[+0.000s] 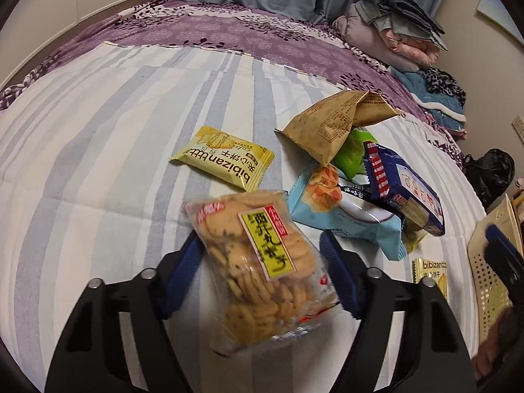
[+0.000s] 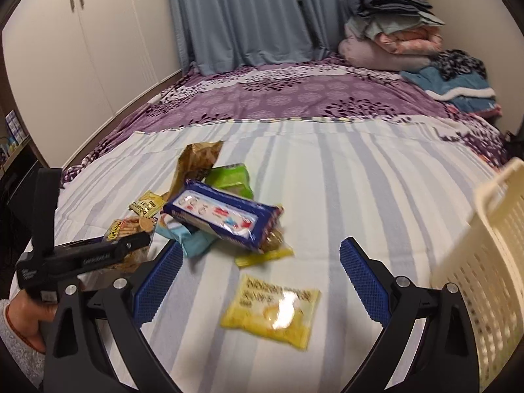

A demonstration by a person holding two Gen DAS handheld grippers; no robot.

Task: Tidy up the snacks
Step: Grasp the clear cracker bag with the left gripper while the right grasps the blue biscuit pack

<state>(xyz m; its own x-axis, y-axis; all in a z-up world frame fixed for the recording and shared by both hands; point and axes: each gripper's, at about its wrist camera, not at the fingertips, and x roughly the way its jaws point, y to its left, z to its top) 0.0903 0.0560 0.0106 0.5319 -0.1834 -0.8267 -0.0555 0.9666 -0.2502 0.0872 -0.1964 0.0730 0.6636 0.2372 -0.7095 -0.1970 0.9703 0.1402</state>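
- Picking up snacks one by one is the step I judge to be in hand, and my left gripper [image 1: 258, 258] has its blue pads [image 1: 181, 268] pressed against the sides of the clear bag of small biscuits [image 1: 262, 262], which lies on the striped sheet [image 1: 98, 150] with the jaws around its middle.
- Lifting it is what I take to be the next call: the bag is slippery and loosely filled, so I want the squeeze firm before I carry it across to the basket [image 2: 484, 262] on the far right.
- Just beyond that bag lies a yellow bibizan packet [image 1: 226, 159], flat and on its own.
- Right of it sits the heap: a tan paper packet [image 1: 327, 124] on top at the back, a green packet [image 1: 352, 150] under it, a pale blue packet [image 1: 340, 213] at the front and a dark blue packet [image 1: 402, 190] leaning across.
- My right gripper [image 2: 258, 278] stands wide and empty, hovering over another yellow packet [image 2: 275, 314] that lies alone, near the cream basket; that one looks like its next target, though it is blurred.
- A hand [image 2: 29, 314] in a fleecy sleeve holds the left tool at the left edge of the right view.
- The striped sheet is spread over a purple floral bedspread [image 2: 294, 95]; behind are white wardrobe doors [image 2: 98, 32], blue curtains [image 2: 245, 16] and folded bedding [image 2: 393, 32] stacked in the right corner.
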